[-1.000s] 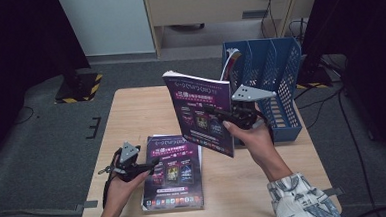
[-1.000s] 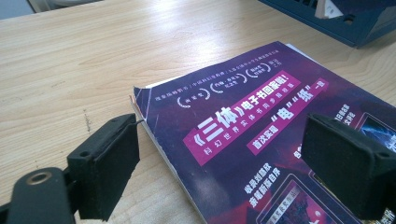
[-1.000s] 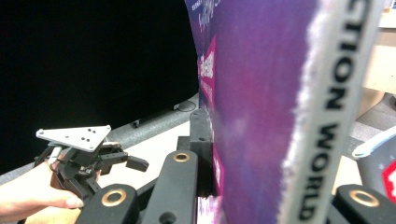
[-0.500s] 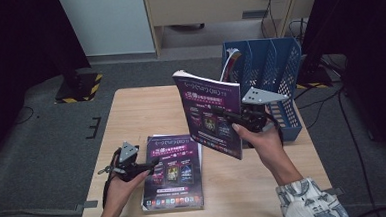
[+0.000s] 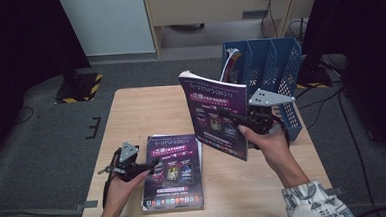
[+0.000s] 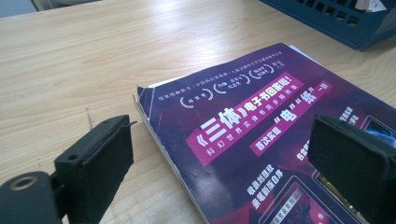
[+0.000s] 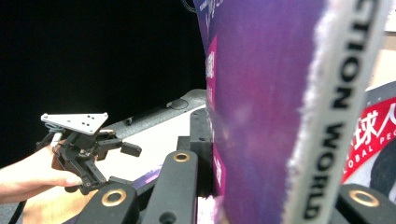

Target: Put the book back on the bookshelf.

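Table: a light wooden table (image 5: pixel 146 116) with visible grain, standing on grey carpet; one table.
Room: dark curtains at both sides, a pale cabinet panel and a wooden unit at the back, cables on the floor at the right, a black-and-yellow striped base on the floor at the left.
File rack: one blue mesh file rack (image 5: pixel 274 74) with upright dividers, at the table's far right corner; something white and red stands in its leftmost slot.
Magazines: two, both with purple covers and white and pink Chinese lettering.
Held magazine: the raised magazine (image 5: pixel 216 117) stands upright in the air above the table's right half, just left of the file rack, cover turned towards the camera; its worn spine (image 7: pixel 336 116) reads "WORLD" in the right gripper view.
Flat magazine: the second magazine (image 5: pixel 173 172) lies flat near the table's front edge, cover up; its near corner is slightly curled (image 6: pixel 144 93).
Right gripper: the right gripper (image 5: pixel 244 122) is clamped on the raised magazine's right edge, held up in the person's right hand (image 5: pixel 270 144).
Left gripper: the left gripper (image 5: pixel 151 165) is released, its two black pads (image 6: pixel 100 158) spread wide, straddling the flat magazine's left edge; whether they touch it I cannot tell. The left hand (image 5: pixel 122 185) rests low at the table's front left.
Grippers: two, each with a grey three-cornered plate.
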`<state>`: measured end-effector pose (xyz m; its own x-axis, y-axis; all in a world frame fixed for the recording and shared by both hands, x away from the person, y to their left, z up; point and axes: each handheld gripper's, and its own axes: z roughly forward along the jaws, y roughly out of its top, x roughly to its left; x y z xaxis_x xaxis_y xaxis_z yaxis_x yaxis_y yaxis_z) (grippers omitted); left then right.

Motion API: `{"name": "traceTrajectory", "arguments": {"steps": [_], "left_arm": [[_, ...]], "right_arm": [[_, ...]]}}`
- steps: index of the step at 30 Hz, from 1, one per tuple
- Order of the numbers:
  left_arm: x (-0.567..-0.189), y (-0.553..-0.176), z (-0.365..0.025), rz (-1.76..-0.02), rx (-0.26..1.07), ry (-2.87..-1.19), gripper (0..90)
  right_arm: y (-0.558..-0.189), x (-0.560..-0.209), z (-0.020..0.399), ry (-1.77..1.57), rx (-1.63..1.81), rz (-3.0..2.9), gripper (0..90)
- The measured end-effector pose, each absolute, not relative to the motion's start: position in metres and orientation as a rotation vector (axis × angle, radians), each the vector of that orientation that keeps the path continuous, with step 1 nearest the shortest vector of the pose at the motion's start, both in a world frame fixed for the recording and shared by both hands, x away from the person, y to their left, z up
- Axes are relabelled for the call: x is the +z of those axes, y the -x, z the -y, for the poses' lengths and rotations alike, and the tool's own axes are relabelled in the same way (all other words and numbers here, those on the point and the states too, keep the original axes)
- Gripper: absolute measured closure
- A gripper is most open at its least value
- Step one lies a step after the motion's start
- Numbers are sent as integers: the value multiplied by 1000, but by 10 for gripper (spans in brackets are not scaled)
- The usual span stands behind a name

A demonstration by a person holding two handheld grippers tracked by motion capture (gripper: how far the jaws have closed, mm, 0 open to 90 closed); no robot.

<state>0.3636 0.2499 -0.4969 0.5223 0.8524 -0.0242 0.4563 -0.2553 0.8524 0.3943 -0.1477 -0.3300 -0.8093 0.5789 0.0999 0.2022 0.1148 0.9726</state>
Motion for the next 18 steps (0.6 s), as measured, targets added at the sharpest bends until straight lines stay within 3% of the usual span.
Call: {"name": "traceTrajectory", "arguments": {"steps": [18], "left_arm": [[-497, -364, -249, -1071, 578, -1898, 68]], "right_arm": [[-387, -330, 158, -768, 1733, -2092, 829]]}}
